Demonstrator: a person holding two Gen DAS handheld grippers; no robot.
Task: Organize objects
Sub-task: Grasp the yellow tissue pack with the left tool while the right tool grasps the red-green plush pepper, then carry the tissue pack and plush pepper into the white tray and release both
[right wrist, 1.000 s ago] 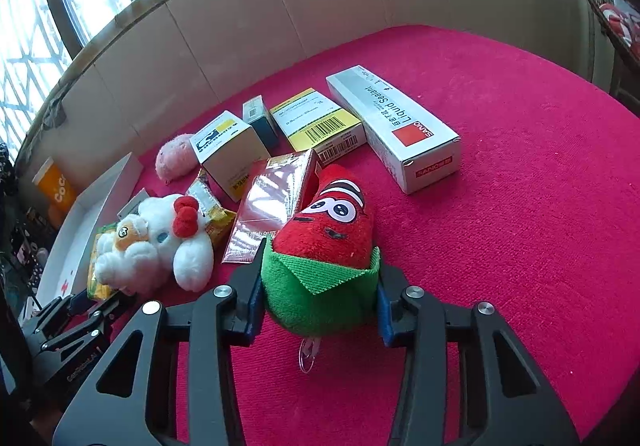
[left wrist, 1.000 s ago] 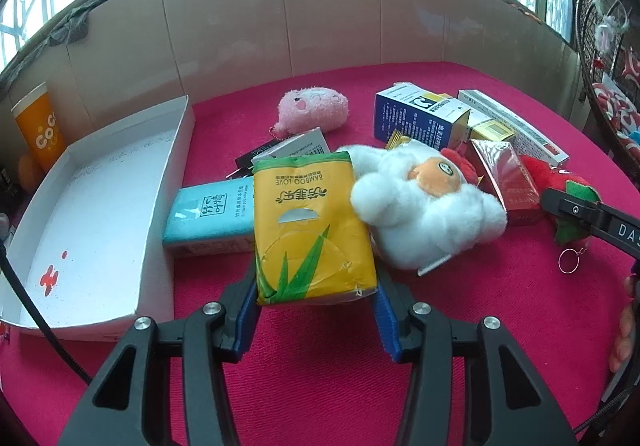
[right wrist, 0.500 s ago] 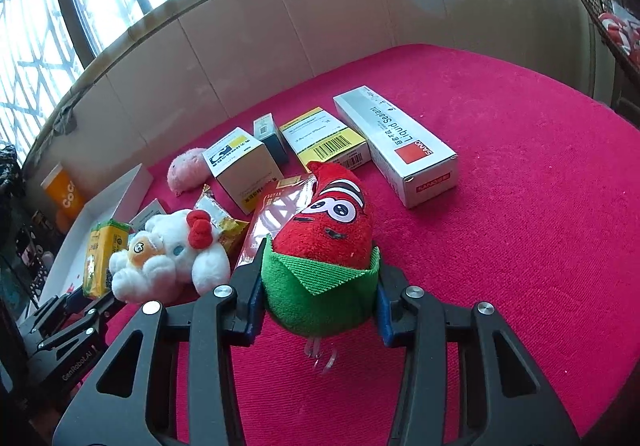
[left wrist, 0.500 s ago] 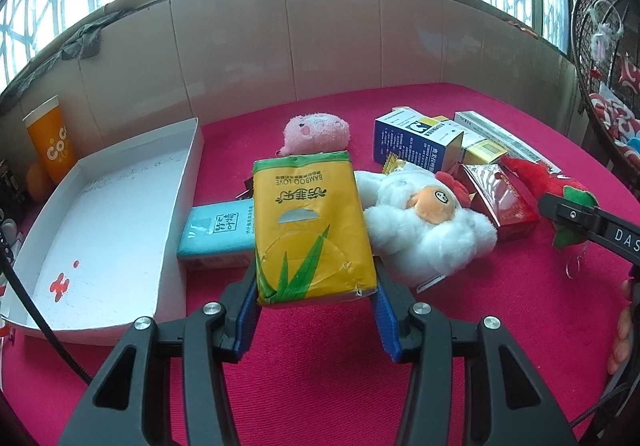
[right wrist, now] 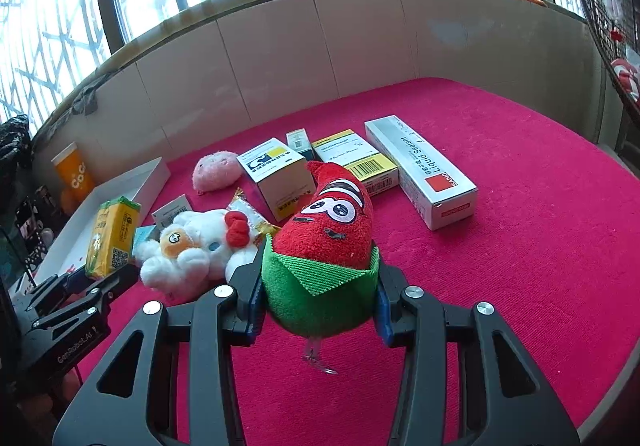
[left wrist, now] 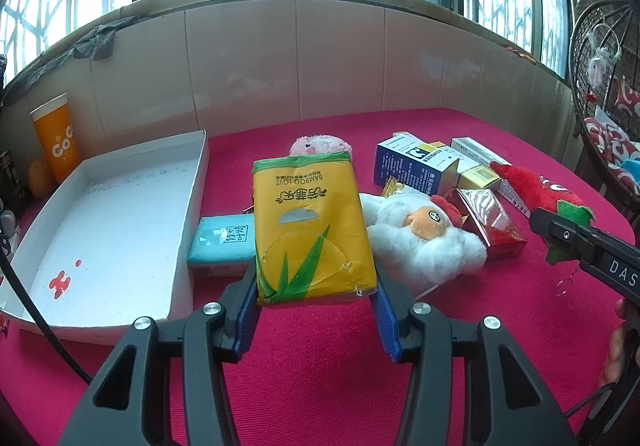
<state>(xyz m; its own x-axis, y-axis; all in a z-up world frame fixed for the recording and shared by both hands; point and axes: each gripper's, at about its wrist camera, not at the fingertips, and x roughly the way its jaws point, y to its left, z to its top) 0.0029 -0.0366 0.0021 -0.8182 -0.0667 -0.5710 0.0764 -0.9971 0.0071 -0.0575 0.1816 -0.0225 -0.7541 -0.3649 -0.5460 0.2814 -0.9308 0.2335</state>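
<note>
Both of your hands have come up a little since the earlier frames: the yellow tissue pack [left wrist: 314, 230] and the red chili plush [right wrist: 326, 242] now hang clear above the pink cloth [left wrist: 320, 386], and more of the window shows behind them.

Your left gripper [left wrist: 316, 312] is closed partway on the yellow tissue pack; the blue pads [left wrist: 386, 320] press its two long sides near the lower end. The pack stands above the cloth between the white tray [left wrist: 192, 214] on the left and the white plush [left wrist: 424, 234] on the right. A teal packet [left wrist: 222, 242] lies just beside the tray wall, behind the pack.

Your right gripper [right wrist: 318, 304] is closed on the green collar of the red chili plush, with its red tip pointing away from you. A key ring hangs under it.

On the cloth behind it lie the grey sealant box [right wrist: 420, 170], a yellow barcode box [right wrist: 356, 158], a white and blue box [right wrist: 276, 174] and a pink plush [right wrist: 216, 174]. An orange cup [left wrist: 54, 142] stands by the wall, left of the tray.
</note>
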